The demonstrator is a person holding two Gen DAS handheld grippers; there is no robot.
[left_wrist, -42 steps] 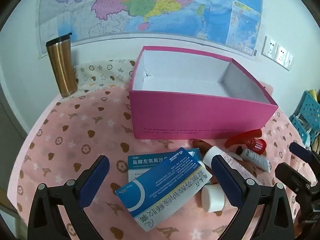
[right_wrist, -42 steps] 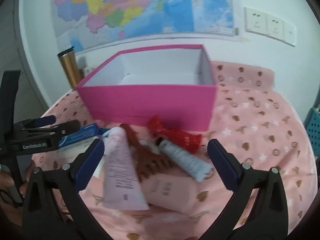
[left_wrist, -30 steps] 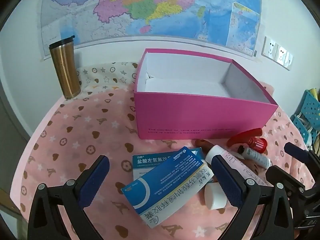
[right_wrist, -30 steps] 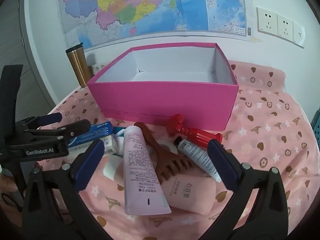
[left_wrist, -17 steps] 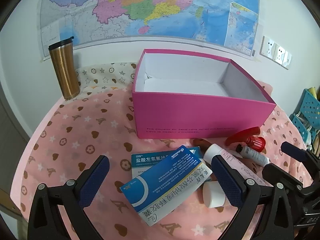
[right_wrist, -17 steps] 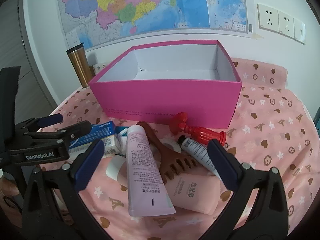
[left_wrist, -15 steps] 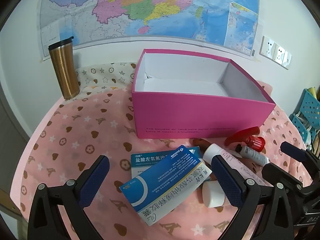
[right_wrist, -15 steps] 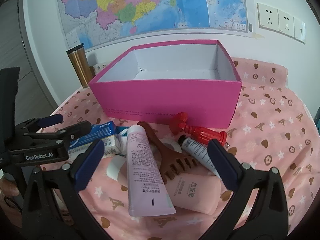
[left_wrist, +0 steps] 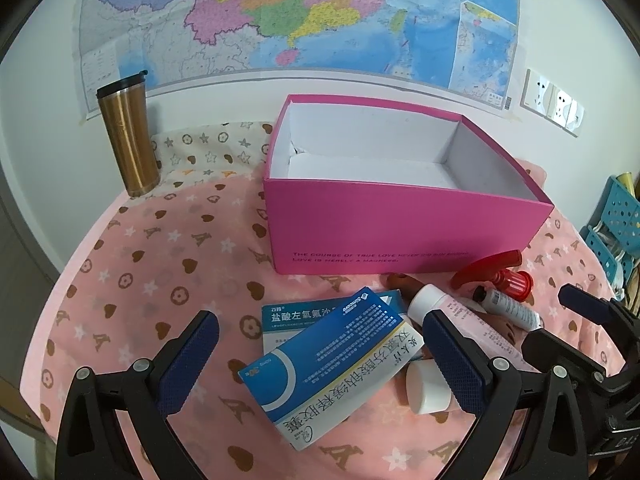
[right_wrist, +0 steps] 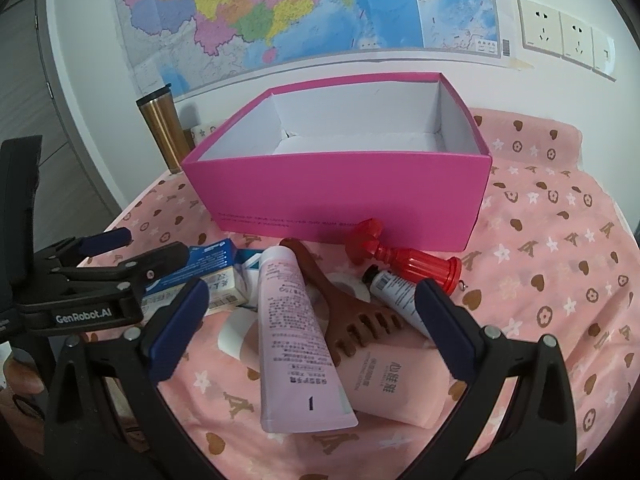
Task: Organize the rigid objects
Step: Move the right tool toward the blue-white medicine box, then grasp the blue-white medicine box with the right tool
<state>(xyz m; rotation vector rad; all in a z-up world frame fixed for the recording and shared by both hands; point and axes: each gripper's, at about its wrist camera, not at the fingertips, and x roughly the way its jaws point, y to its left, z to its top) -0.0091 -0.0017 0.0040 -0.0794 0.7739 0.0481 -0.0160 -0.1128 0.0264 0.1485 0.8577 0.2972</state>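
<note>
Both grippers wide — pink box (left_wrist: 400,236) open-topped.

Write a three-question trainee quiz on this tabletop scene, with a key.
1. True or false: the pink box already holds a tube.
2. What lies on top of the brown comb? A) pink tube B) red screwdriver C) tumbler
3. Fill in: both the left gripper and right gripper are ____.

Key: 1 false, no item is visible inside it; 2 A; 3 open, holding nothing.
</note>
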